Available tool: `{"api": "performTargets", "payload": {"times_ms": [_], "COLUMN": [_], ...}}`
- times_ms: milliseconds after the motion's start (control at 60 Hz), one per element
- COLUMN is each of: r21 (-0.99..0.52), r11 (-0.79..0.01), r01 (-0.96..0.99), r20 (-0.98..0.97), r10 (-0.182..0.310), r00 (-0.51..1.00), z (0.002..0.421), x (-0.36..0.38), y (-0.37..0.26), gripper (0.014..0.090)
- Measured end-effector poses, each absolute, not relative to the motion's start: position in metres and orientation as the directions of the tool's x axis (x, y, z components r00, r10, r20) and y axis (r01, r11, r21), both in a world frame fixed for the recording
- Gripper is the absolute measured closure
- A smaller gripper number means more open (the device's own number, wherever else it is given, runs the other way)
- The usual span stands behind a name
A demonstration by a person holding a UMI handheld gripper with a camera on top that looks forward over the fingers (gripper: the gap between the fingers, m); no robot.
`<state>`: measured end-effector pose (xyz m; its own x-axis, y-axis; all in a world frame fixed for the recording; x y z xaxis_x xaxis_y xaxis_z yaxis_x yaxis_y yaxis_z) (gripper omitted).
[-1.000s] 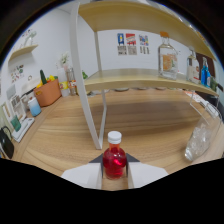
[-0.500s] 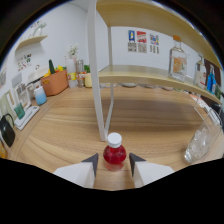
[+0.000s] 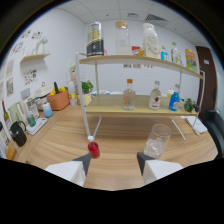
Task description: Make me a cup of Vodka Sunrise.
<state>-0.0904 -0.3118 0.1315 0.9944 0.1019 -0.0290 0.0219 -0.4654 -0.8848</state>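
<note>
A small red bottle (image 3: 93, 149) with a white cap stands upright on the wooden table (image 3: 120, 150), beside the white leg of the shelf (image 3: 145, 113). My gripper (image 3: 114, 163) is open, and the bottle sits just ahead of the left fingertip, apart from it. A clear empty glass (image 3: 157, 141) stands a little beyond the right finger. On the lower shelf board are a clear bottle with an orange cap (image 3: 129, 95), a second clear bottle (image 3: 155, 96) and a blue bottle (image 3: 174, 99).
The upper shelf board (image 3: 140, 60) carries a dark can (image 3: 94, 40) and several jars and bottles. Off to the left are an orange basket (image 3: 60, 100), a white tray with cups (image 3: 32, 122) and a black kettle (image 3: 17, 134). A wall stands behind the shelf.
The fingers were shut on the red bottle; now they are open and drawn back. The bottle stands alone on the table, and the view has risen to take in the whole shelf.
</note>
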Motion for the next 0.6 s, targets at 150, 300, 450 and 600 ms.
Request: {"api": "performTargets", "payload": {"times_ms": [150, 300, 450, 600], "r21": [-0.877, -0.867, -0.895, -0.943], "r11": [-0.479, -0.497, -0.445, -0.331], "r01": [0.029, 0.024, 0.002, -0.035], "r20": [-0.002, 0.013, 0.006, -0.022], "r10": [0.064, 0.024, -0.009, -0.043], "r00": [0.998, 1.000, 1.000, 0.999], "z": [0.124, 0.128, 0.182, 0.263], "x": [-0.034, 0.019, 0.066, 0.116], "y": [-0.338, -0.348, -0.334, -0.302], "gripper": [0.0190, 0.0188, 0.0187, 0.0182]}}
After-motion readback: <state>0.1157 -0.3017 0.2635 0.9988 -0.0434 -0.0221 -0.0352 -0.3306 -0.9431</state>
